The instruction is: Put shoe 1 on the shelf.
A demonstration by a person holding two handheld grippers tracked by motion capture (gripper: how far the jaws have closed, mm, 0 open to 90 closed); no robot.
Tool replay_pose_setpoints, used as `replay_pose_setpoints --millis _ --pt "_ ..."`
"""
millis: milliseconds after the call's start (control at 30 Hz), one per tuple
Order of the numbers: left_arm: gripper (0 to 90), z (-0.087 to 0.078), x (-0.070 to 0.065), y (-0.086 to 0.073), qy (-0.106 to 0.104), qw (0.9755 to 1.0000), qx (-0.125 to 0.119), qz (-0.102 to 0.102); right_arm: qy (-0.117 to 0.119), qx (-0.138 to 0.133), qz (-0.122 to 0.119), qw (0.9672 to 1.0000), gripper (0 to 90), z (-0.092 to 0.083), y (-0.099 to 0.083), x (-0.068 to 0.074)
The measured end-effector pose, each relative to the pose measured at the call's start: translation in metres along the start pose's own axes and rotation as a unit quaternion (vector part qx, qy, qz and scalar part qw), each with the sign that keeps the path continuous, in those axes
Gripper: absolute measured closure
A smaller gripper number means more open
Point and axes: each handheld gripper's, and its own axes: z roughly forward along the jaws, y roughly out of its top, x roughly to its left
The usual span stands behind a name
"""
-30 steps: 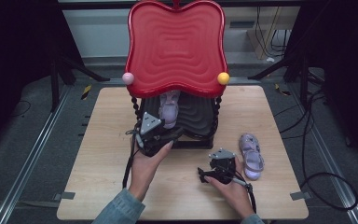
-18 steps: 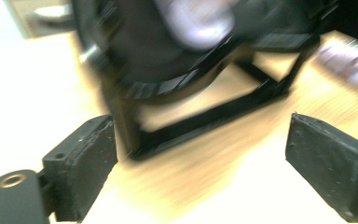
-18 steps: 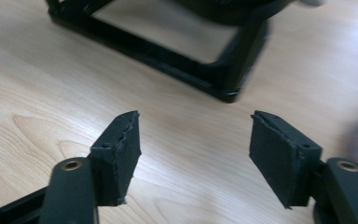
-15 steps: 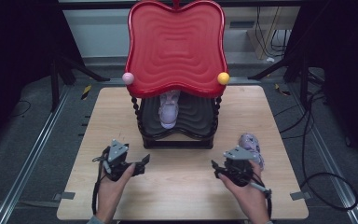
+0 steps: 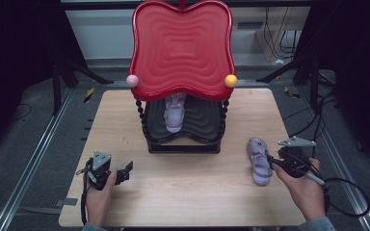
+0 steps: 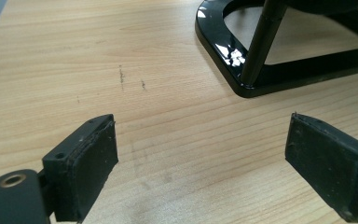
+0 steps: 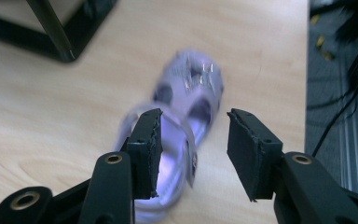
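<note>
A lilac sandal lies on the black lower shelf of a rack with a red wavy top. A second lilac sandal lies on the wooden table to the rack's right front. My right gripper is open at this sandal's right side. In the right gripper view the sandal is blurred, and its heel strap sits by the left jaw of the gripper. My left gripper is open over bare wood at the front left. Its jaws are wide apart and hold nothing.
The rack's black base and a thin post stand just ahead of the left gripper. A pink ball and a yellow ball mark the red top's corners. The table's right edge and cables lie close behind the right hand.
The left gripper drew back from the rack's shelf to the front left, leaving the sandal on the shelf. The right gripper moved right, up to the sandal on the table.
</note>
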Motion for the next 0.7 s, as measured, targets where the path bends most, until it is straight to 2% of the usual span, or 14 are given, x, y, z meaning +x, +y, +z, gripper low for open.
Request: replay_pose_setpoints --millis 67,233,433,600,633,667,700 --pt "8.5 0.000 0.000 -0.001 0.001 1.0000 0.004 0.001 0.014 0.034 0.004 0.9993 54.0 0.010 -0.005 -0.003" --pt "8.9 0.002 0.001 -0.003 0.002 0.9999 0.012 0.000 0.020 0.081 0.020 0.9963 53.0 0.023 -0.008 -0.003" --pt "8.9 0.003 0.000 -0.003 0.002 0.9998 0.019 0.008 0.033 0.137 0.032 0.9895 53.5 0.037 -0.002 -0.008" --pt "8.9 0.004 0.000 -0.003 0.002 0.9997 0.021 0.010 0.049 0.182 0.050 0.9808 56.2 0.047 0.005 -0.012" --pt "8.9 0.004 0.000 -0.003 0.002 0.9997 0.021 0.010 0.049 0.182 0.050 0.9808 56.2 0.047 0.005 -0.012" --pt "8.9 0.004 0.000 -0.004 0.002 0.9997 0.022 0.008 0.054 0.192 0.054 0.9784 57.6 0.049 0.006 -0.013" --pt "8.9 0.004 0.000 -0.004 0.001 0.9997 0.022 0.007 0.058 0.211 0.057 0.9742 59.7 0.052 0.006 -0.015"
